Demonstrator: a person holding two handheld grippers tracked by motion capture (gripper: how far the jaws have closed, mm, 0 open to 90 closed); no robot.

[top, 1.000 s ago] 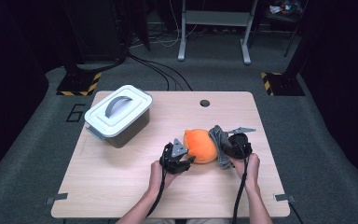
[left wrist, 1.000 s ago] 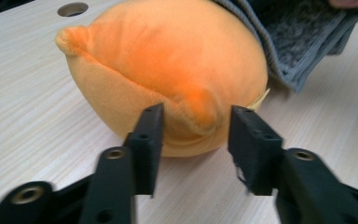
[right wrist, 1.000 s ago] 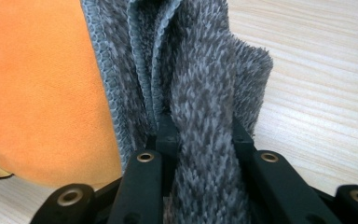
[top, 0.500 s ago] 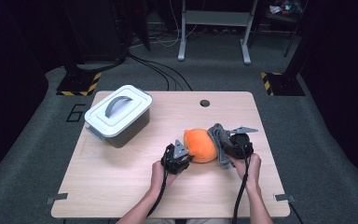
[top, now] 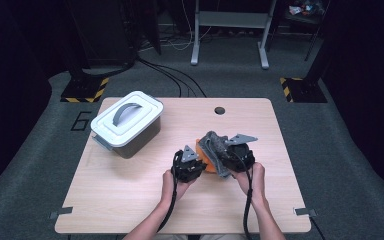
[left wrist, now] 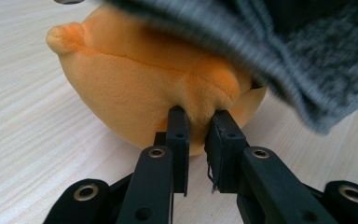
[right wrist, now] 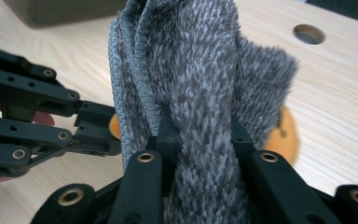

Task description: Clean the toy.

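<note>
An orange plush toy [top: 203, 153] [left wrist: 135, 79] lies mid-table. My left gripper [top: 199, 161] [left wrist: 198, 123] comes at it from the left. Its jaws have just been closing and now pinch a fold of the plush low on its side. My right gripper [top: 222, 156] [right wrist: 200, 135] is shut on a bunched grey fuzzy cloth [top: 214, 144] [right wrist: 200, 70] and holds it up over the toy's right half. The cloth [left wrist: 307, 56] hangs blurred above the toy. Behind the cloth, a bit of the plush [right wrist: 285, 133] shows, with the left gripper [right wrist: 98, 126] off to the left.
A grey box with a white handled lid [top: 127, 122] stands at the back left of the wooden table [top: 130, 200]. A round hole [top: 219, 110] [right wrist: 308, 33] sits near the far edge. Dark floor, cables and stands lie beyond the table.
The right gripper has carried the grey cloth up and leftward, so it now covers much of the orange toy. The left gripper's jaws have closed onto the plush.
</note>
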